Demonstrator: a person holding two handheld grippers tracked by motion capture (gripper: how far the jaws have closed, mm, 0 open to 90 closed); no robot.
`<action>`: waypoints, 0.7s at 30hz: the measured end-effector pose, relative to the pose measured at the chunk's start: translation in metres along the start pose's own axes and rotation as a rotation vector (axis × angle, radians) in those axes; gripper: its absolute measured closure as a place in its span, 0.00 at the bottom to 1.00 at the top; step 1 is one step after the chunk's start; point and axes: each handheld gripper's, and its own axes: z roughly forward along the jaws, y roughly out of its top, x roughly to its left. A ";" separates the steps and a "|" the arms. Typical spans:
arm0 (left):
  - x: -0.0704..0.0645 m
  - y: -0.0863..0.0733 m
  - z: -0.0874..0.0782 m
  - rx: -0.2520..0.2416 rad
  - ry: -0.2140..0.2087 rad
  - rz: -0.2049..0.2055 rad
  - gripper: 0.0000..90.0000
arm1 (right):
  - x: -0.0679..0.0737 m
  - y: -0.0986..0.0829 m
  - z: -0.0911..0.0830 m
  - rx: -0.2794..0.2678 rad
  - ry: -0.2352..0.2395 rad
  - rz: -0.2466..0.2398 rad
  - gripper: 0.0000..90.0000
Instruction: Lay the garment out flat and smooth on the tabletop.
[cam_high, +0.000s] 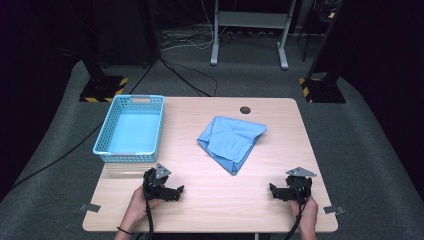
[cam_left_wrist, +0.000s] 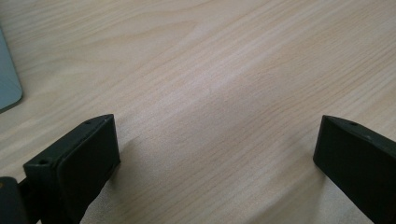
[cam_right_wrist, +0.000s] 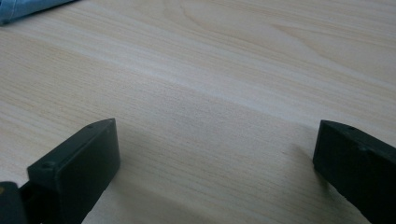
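A light blue folded cloth (cam_high: 231, 141) lies on the wooden table (cam_high: 210, 210), right of centre. A light blue plastic basket (cam_high: 131, 127) stands empty at the table's left. My left gripper (cam_high: 179, 192) rests low near the front left, pointing right, open with bare wood between its jaws (cam_left_wrist: 217, 140). My right gripper (cam_high: 273, 191) rests near the front right, pointing left, also open over bare wood (cam_right_wrist: 217, 140). A corner of the cloth (cam_right_wrist: 28, 8) shows at the top left of the right gripper view. Both grippers are well short of the cloth.
A dark round cable hole (cam_high: 245, 110) sits near the table's far edge. Metal clips (cam_high: 90, 207) mark the front corners. Beyond the table, grey floor holds cables, black stand bases (cam_high: 102, 89) with yellow stripes, and a white frame (cam_high: 248, 30).
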 end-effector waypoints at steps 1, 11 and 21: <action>0.001 0.000 0.000 -0.001 -0.009 0.008 0.00 | 0.000 0.000 0.000 -0.001 0.001 -0.004 0.00; 0.002 0.014 0.004 -0.071 -0.012 -0.031 0.04 | 0.006 0.007 0.003 0.002 -0.006 -0.031 0.00; -0.002 0.047 0.023 -0.055 -0.037 0.004 0.00 | 0.023 0.038 0.016 -0.013 0.056 -0.055 0.01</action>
